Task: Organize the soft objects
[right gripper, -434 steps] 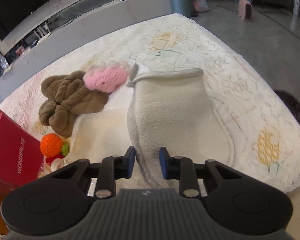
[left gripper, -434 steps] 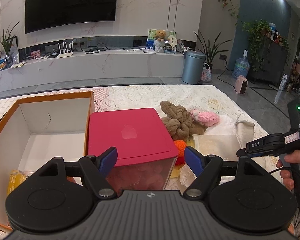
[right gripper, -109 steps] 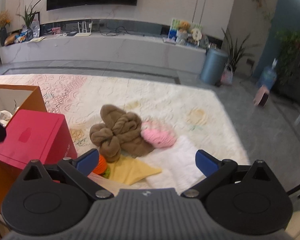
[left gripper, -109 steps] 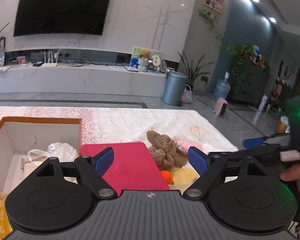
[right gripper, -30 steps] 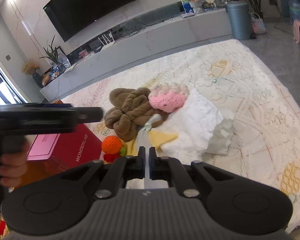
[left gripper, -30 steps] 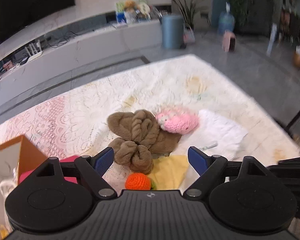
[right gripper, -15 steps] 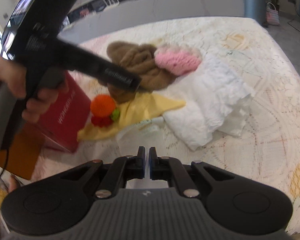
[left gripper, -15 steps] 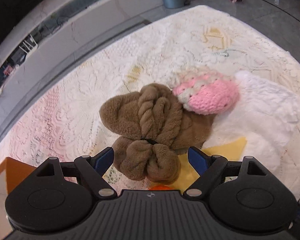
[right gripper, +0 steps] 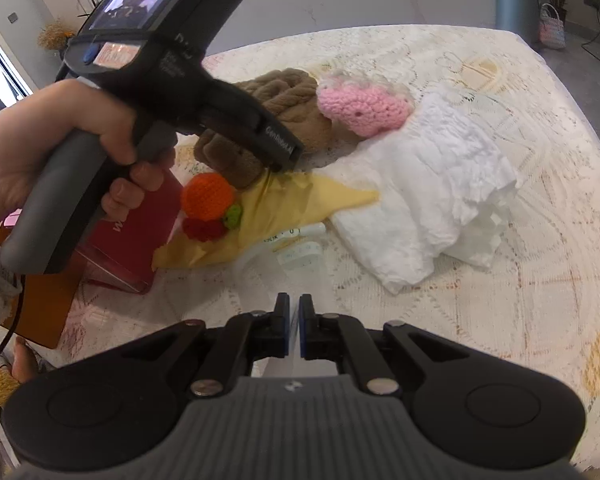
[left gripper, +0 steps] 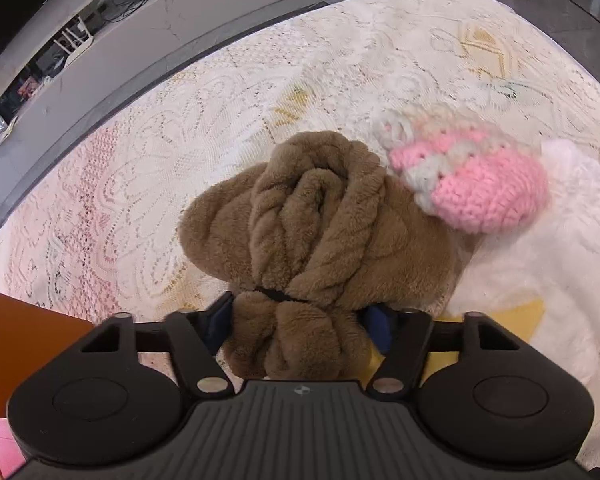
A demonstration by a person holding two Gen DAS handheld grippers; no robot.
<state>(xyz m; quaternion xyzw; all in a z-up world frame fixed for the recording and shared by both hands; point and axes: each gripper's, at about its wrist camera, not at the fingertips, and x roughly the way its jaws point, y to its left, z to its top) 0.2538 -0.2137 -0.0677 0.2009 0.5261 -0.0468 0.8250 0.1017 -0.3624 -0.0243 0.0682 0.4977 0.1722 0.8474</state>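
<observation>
My left gripper [left gripper: 296,326] is shut on the near knot of a brown plush twisted bundle [left gripper: 320,220] lying on the lace-covered table; the bundle also shows in the right wrist view [right gripper: 292,96], partly behind the left tool. A pink crocheted piece [left gripper: 480,184] leans on its right side, also seen from the right wrist [right gripper: 364,108]. My right gripper [right gripper: 294,330] is shut and empty, low over the cloth near the front. A white fluffy cloth [right gripper: 432,200], a yellow cloth [right gripper: 284,212] and an orange crocheted fruit [right gripper: 208,196] lie ahead of it.
A red box [right gripper: 140,232] stands at the left beside an orange cardboard box [right gripper: 44,308]. A small clear plastic packet [right gripper: 300,248] lies by the yellow cloth. The table edge [right gripper: 580,92] drops off at the right, with a grey bin [right gripper: 516,0] beyond it.
My left gripper has moved down onto the brown bundle and closed on its near knot. My right gripper stays shut and has shifted only a little.
</observation>
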